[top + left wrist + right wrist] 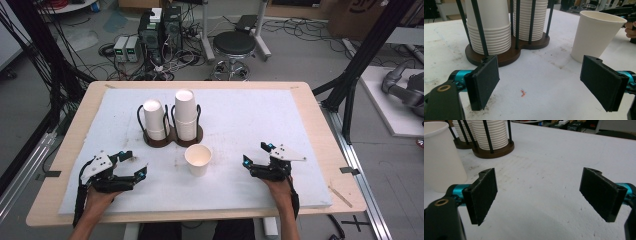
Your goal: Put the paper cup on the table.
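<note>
Resting on the desk [310, 135], both hand-held grippers stand wide open w/ nothing between the pads: left hand-held gripper [134, 162] and right hand-held gripper [256, 153]. A loose paper cup [198, 159] stands upright, mouth up, between the two, ahead and to the right of the left one, ahead and to the left of the right one, apart from both.

Risks, as a guess: cup looks light and thin-walled, so a pad nudging its side could tip or skid it; a hard squeeze could crush the rim.

Beyond the cup, farther from both hand-held grippers, a dark holder [161, 140] w/ upright black rods carries two stacks of inverted cups [185, 115]. Rods sit close round the stacks, so a wide-open hand-held gripper reaching in could snag one and shove the holder. Floor behind has a stool [234, 46] and cables, well away.
</note>
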### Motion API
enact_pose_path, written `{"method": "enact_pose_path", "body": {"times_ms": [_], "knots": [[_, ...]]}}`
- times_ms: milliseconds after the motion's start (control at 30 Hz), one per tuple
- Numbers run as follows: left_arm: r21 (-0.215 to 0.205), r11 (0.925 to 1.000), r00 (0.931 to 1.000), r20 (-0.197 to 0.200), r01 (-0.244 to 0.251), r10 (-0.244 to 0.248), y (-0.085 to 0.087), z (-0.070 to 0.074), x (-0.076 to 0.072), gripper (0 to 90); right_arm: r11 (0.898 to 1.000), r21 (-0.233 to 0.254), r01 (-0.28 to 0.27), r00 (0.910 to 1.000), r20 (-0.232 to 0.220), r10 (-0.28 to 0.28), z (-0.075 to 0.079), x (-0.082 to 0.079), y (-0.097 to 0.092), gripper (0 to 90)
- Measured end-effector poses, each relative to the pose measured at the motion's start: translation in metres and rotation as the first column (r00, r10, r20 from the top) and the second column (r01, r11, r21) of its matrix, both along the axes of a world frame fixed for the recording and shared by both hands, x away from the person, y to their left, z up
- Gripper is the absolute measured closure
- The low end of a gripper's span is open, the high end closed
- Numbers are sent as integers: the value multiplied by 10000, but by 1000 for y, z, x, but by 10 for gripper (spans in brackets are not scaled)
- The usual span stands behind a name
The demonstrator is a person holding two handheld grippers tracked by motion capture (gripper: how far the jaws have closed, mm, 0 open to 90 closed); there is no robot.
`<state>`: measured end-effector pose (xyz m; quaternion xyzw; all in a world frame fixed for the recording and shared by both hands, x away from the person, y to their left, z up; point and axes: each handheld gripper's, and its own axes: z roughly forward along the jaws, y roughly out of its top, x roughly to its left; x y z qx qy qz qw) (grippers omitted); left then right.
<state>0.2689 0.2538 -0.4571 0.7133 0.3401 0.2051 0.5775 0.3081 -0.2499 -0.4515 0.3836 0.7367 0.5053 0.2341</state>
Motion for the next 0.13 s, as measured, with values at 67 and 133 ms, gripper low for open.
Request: {"method": "enact_pose_path", "body": {"times_ms": [67,133], "knots": [[-33,10000,10000,3,-25,25,0,0,0,155,10000,5,2,10000,-75,-2,0,1,0,153],[-72,10000,10000,94,-34,34,1,0,-1,155,10000,-2,25,10000,-62,-25,0,0,0,153]]}}
